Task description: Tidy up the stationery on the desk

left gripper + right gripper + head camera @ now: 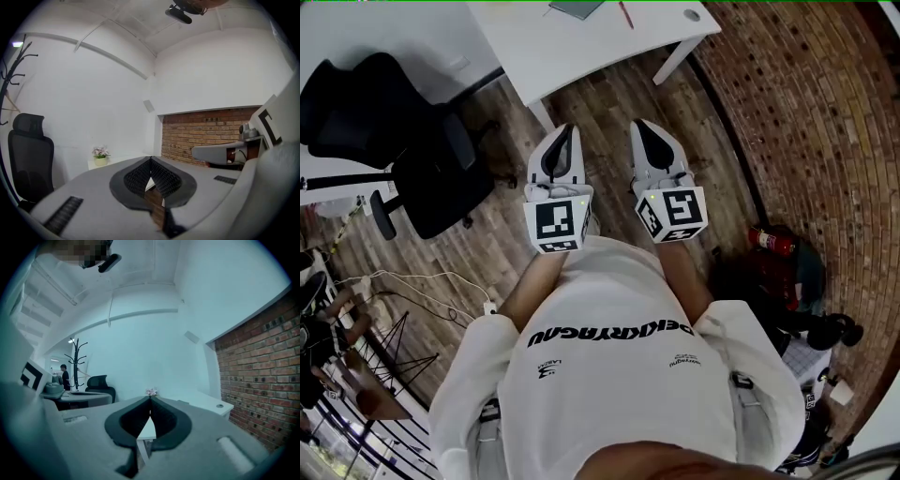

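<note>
The white desk point(581, 47) stands ahead at the top of the head view. On it lie a dark green notebook point(577, 7), a red pen point(625, 14) and a small grey round thing point(691, 15). I hold both grippers side by side at chest height over the wooden floor, short of the desk. The left gripper point(567, 129) is shut, its tips touching with nothing between them point(150, 158). My right gripper point(639, 125) is likewise shut and empty point(150, 398). A corner of the desk point(208, 404) shows past the right jaws.
A black office chair point(412, 150) stands left of the desk. A brick wall point(806, 112) runs along the right, with a red fire extinguisher point(769, 239) at its foot. Cables point(412, 286) lie on the floor at left. A small flower pot point(100, 156) sits by the far wall.
</note>
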A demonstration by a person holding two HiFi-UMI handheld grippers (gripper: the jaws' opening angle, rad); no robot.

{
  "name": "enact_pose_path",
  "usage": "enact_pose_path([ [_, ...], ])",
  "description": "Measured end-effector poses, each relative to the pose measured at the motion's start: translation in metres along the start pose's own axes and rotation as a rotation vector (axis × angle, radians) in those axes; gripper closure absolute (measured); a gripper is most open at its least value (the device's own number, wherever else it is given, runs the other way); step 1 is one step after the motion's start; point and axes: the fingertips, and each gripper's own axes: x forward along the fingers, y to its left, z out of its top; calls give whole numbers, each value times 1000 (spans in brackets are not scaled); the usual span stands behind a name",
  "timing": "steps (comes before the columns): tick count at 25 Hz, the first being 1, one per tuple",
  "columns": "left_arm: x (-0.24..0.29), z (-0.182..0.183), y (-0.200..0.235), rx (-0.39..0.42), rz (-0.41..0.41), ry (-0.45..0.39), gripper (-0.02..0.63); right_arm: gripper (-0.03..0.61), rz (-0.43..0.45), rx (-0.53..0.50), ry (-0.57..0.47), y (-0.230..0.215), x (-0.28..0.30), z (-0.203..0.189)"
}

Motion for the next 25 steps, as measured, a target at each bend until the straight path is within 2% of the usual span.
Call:
enact_pose_path([
  [4,42,13,27,-8,-22,-7,615,578,-16,12,4,-12,47,12],
  [8,73,9,45,20,-35,-5,615,578,-40,18,-2,-26,80,16],
  [16,127,3,53,26,-44,10,615,578,-49,23,-17,-60,114,18],
  [20,170,-1,54,28,-33,22,615,578,-18,22,-1,-86,147,13],
  [25,245,6,64,41,16,34,615,578,25,47,7,-143,212,24],
])
